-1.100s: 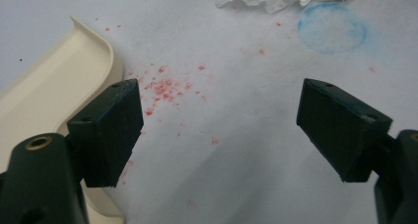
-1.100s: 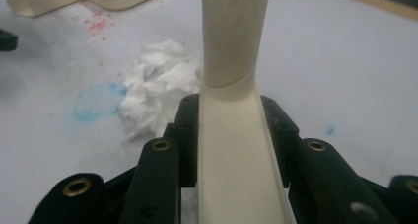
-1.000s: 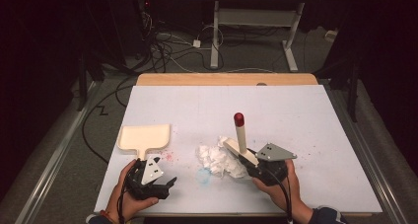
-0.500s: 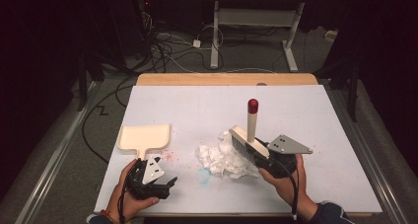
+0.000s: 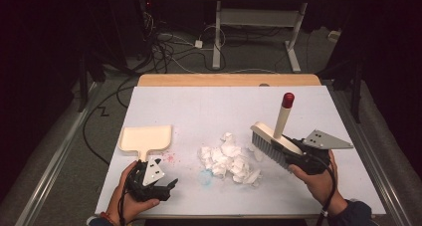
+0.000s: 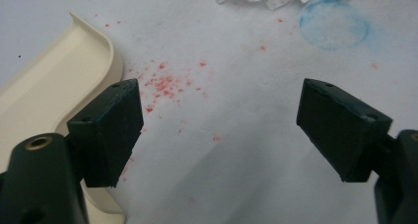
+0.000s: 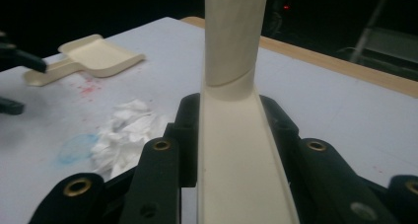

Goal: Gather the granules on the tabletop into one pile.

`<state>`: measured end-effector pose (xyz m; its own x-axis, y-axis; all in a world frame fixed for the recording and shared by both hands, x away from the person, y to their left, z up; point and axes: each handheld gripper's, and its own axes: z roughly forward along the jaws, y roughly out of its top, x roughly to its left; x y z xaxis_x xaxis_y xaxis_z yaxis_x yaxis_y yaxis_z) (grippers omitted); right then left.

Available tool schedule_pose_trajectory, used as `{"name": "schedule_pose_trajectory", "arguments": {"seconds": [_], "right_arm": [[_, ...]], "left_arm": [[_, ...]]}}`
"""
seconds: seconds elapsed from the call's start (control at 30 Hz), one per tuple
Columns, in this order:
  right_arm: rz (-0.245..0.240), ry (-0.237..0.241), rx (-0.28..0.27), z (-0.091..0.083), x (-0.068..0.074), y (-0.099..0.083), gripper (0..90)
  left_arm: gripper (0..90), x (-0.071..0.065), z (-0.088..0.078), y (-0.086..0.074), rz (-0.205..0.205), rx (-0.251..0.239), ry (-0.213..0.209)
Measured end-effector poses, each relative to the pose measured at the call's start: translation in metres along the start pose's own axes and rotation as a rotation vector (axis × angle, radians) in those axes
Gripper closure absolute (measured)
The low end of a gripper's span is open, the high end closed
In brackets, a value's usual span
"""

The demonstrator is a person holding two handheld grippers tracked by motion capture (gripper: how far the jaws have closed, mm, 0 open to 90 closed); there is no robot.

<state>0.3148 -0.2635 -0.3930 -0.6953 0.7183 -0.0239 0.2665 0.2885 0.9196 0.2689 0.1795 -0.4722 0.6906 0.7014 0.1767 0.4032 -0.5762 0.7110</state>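
A cream hand brush point(image 5: 272, 144) with a red-tipped handle point(image 5: 287, 100) is held in my right gripper point(image 5: 296, 155), whose jaws are shut on the brush's back point(image 7: 231, 150). Its bristles sit just right of a heap of crumpled white tissue point(image 5: 230, 159) on the white table top point(image 5: 209, 106). A cream dustpan point(image 5: 145, 138) lies at the left, its handle pointing toward me. My left gripper point(image 5: 166, 186) stands open just in front of that handle, with nothing between its jaws; the pan's rim point(image 6: 59, 86) sits beside the left jaw.
Red crumbs point(image 6: 165, 81) and a blue stain point(image 6: 335, 24) mark the table between pan and tissue point(image 7: 128, 128). A wooden strip point(image 5: 229, 80) borders the far table edge. Cables point(image 5: 169, 49) and a desk frame point(image 5: 259, 17) are on the floor beyond.
My right gripper has carried the brush to the right, from over the tissue heap to its right side. The left gripper has barely moved.
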Motion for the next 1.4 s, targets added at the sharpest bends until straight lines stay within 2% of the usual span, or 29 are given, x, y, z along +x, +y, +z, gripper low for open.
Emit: {"name": "schedule_pose_trajectory", "arguments": {"seconds": [0.1,0.17,0.27,0.33,0.37,0.43,0.57,0.6,0.67,0.73,0.87,0.97,1.03,1.17,1.27,1.3,1.4], "right_arm": [[0.023,0.038,0.021,-0.009,-0.003,-0.006,68.0],[0.021,0.062,0.055,-0.011,-0.004,-0.013,68.0],[-0.003,0.086,0.11,-0.015,-0.005,-0.024,68.0],[-0.046,0.077,0.148,-0.018,-0.006,-0.029,67.9],[-0.057,0.088,0.16,-0.019,-0.007,-0.032,67.9],[-0.056,0.106,0.187,-0.02,-0.01,-0.035,67.9],[-0.076,0.112,0.153,-0.028,-0.013,-0.034,68.0],[-0.074,0.106,0.134,-0.032,-0.013,-0.031,67.9],[-0.078,0.126,0.093,-0.038,-0.013,-0.027,68.0],[-0.084,0.132,0.078,-0.044,-0.011,-0.025,67.9],[-0.117,0.177,0.095,-0.054,-0.007,-0.025,68.0],[-0.144,0.192,0.122,-0.06,-0.005,-0.03,68.0],[-0.146,0.203,0.149,-0.062,-0.005,-0.035,68.0],[-0.153,0.228,0.197,-0.058,-0.005,-0.047,68.0],[-0.144,0.225,0.165,-0.052,-0.005,-0.052,68.0],[-0.148,0.206,0.147,-0.049,-0.004,-0.053,68.0],[-0.166,0.189,0.113,-0.035,0.001,-0.055,68.0]], "left_arm": [[17.0,0.0,0.001,0.0,0.001,0.004,-0.004],[17.0,-0.001,0.001,0.0,0.004,0.009,-0.004],[17.0,-0.002,0.002,0.0,0.008,0.014,-0.005],[17.0,-0.002,0.002,0.0,0.012,0.017,-0.008],[17.0,-0.002,0.003,0.0,0.013,0.018,-0.008],[17.0,-0.003,0.004,0.001,0.014,0.022,-0.007],[17.0,-0.002,0.003,0.002,0.024,0.015,-0.001],[17.0,-0.003,0.003,0.001,0.016,0.019,-0.005],[17.0,-0.002,0.002,0.001,0.012,0.017,-0.002],[17.0,-0.002,0.002,0.0,0.011,0.016,-0.001],[17.0,-0.002,0.002,0.0,0.01,0.017,-0.001],[17.0,-0.002,0.002,0.0,0.012,0.019,-0.003],[17.0,-0.002,0.002,0.0,0.012,0.021,-0.005],[17.0,-0.004,0.004,0.001,0.02,0.028,-0.011],[17.0,-0.004,0.005,0.002,0.023,0.028,-0.013],[17.0,-0.004,0.006,0.003,0.023,0.03,-0.014],[17.0,-0.005,0.007,0.004,0.03,0.033,-0.017]]}}
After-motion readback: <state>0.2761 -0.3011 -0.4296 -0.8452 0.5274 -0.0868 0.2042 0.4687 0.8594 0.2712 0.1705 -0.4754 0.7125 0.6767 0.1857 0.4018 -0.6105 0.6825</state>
